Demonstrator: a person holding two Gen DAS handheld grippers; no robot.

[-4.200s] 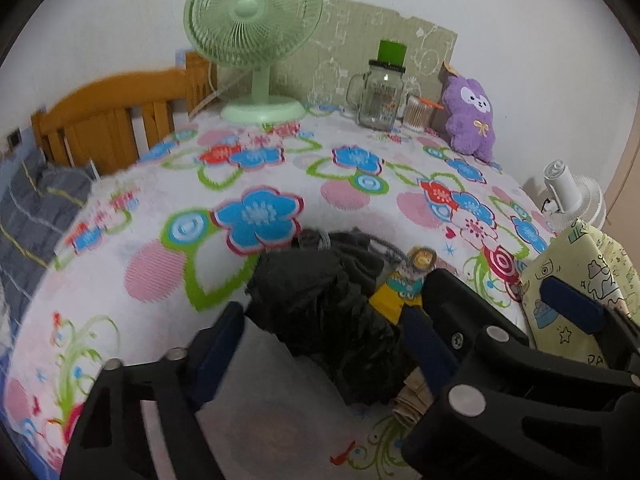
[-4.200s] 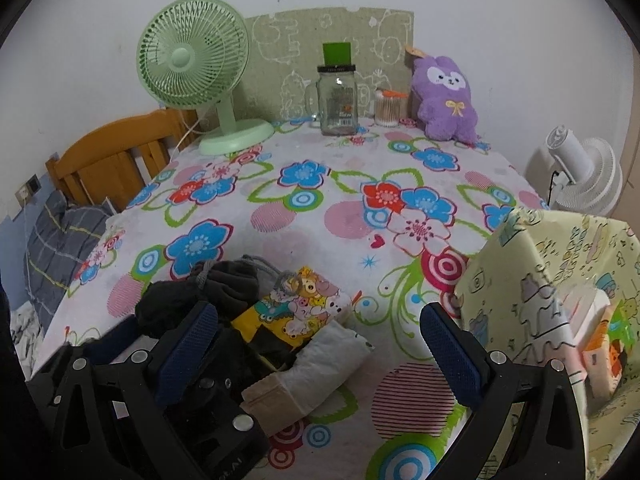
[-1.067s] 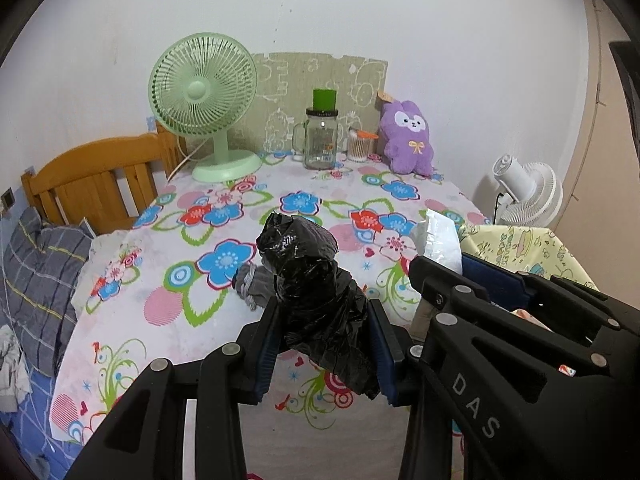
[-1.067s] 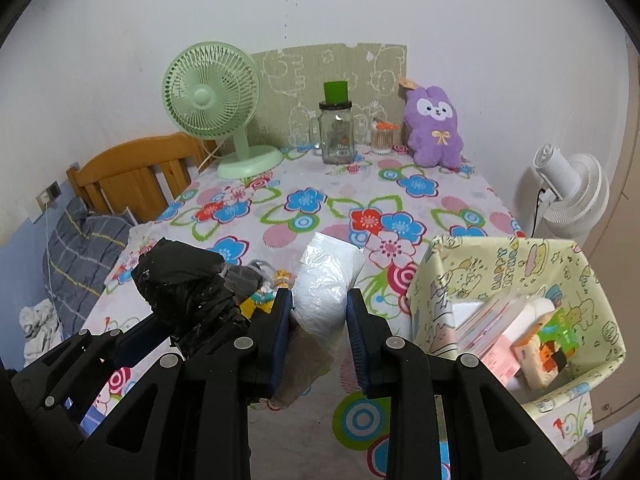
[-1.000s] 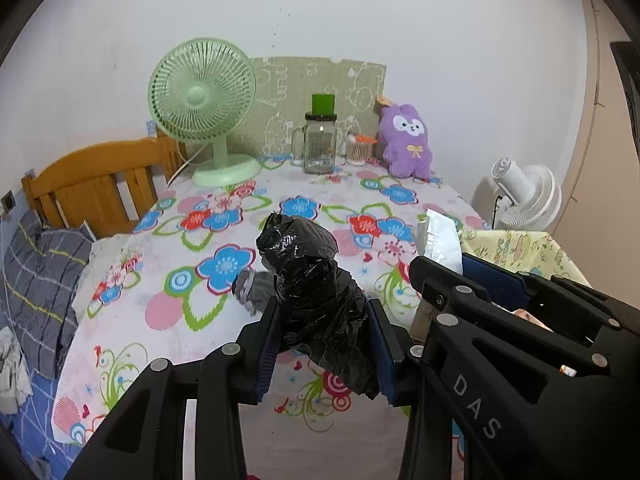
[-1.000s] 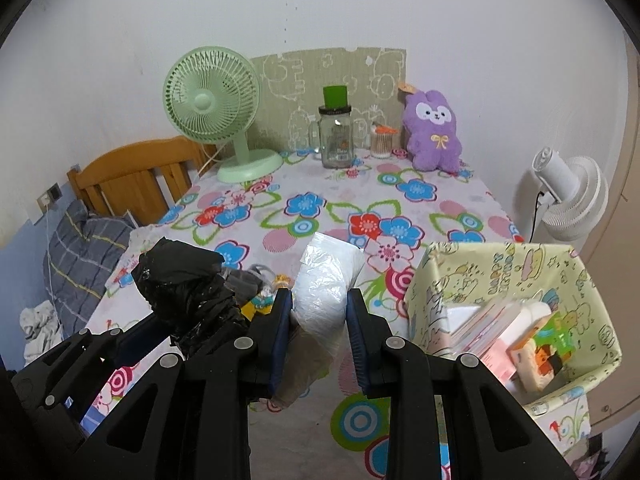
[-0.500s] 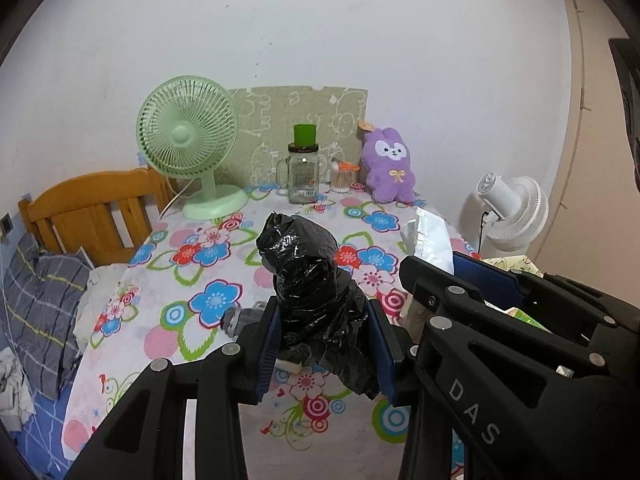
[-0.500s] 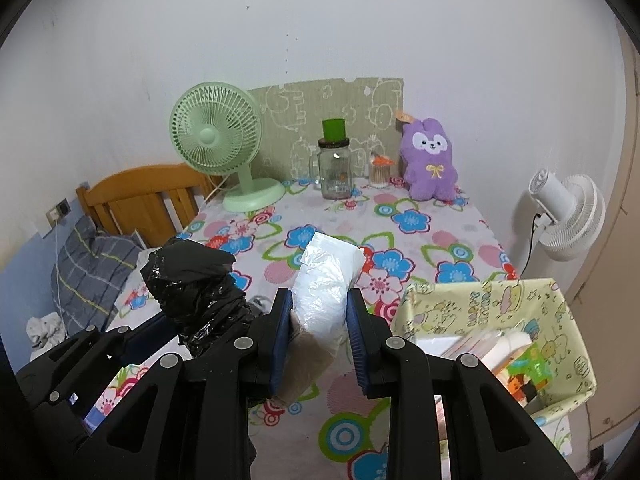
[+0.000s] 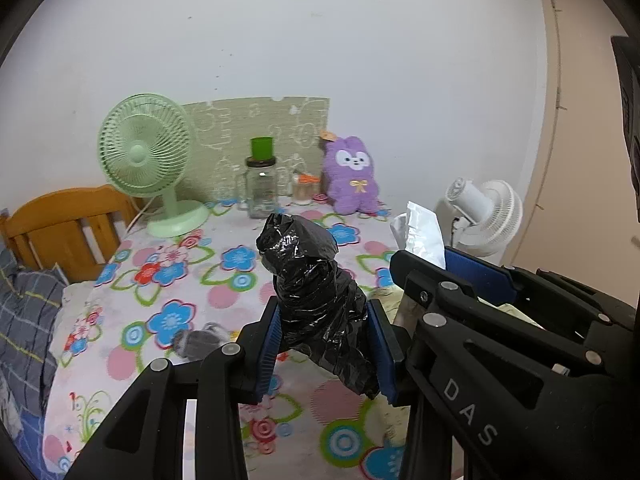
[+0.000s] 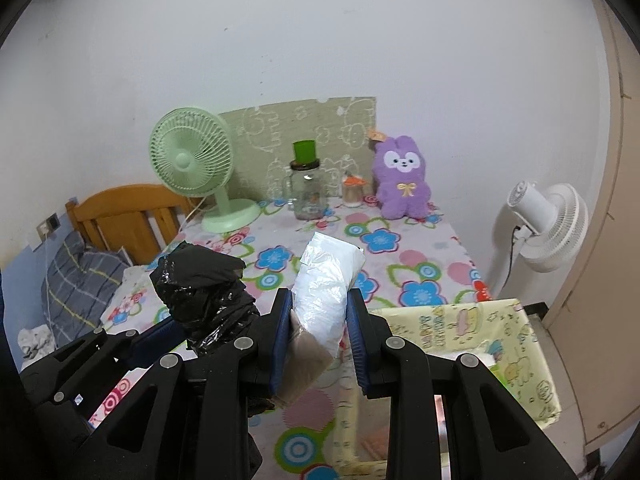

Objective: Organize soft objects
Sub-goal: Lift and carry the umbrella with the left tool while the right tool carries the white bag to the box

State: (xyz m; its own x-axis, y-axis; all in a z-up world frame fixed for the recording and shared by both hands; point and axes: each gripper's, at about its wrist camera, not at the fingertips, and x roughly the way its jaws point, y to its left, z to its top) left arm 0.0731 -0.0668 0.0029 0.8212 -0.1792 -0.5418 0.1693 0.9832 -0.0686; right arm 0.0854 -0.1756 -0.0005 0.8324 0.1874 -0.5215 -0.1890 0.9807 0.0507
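Two soft bundles are riding clear above the flower-patterned bench (image 9: 168, 280) midway through a tidy-up: the left gripper (image 9: 324, 344) is holding a crumpled black plastic bag bundle (image 9: 316, 292) with its blue-padded fingers (image 9: 267, 344) clamped on the bundle's sides, while the right gripper (image 10: 318, 340) is carrying a clear plastic packet of white and tan soft material (image 10: 324, 300), its fingers (image 10: 280, 336) pressing on it from both sides. Just right of the pair, the yellow cartoon-print storage box (image 10: 472, 320) is sitting at the bench's edge and is already holding some items, though they are showing too little to name. Neither bundle is in the box yet, so the drop-off appears to be what is left, and a small grey knitted item (image 9: 200, 340) is lying on the bench, apparently waiting its turn
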